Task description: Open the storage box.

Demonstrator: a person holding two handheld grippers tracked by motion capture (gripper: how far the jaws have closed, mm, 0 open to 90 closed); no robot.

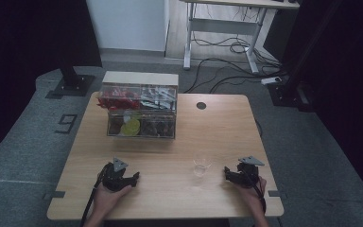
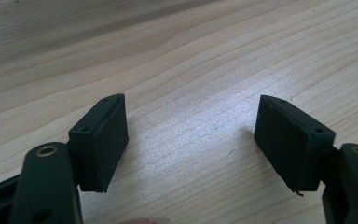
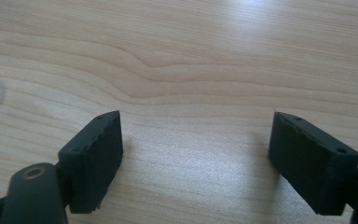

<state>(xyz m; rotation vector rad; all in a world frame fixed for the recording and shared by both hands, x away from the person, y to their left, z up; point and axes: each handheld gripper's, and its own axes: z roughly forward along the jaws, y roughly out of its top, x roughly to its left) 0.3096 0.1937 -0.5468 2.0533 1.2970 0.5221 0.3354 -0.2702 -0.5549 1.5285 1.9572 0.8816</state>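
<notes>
Two empty grippers rest low over a wooden table (image 1: pixel 217 127).

Nearest, the left gripper (image 2: pixel 191 135) and right gripper (image 3: pixel 196 154) each have jaws spread wide on nothing, bare wood between them. A clear glass cup (image 1: pixel 202 166) stands upright between the two, nearer the right one (its rim edges into the right gripper view). Farther back sits a clear compartment box (image 1: pixel 141 111) holding red, yellow and dark items.

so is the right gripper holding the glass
No, the right gripper rests open on the table, with the glass standing apart to its left.
</notes>
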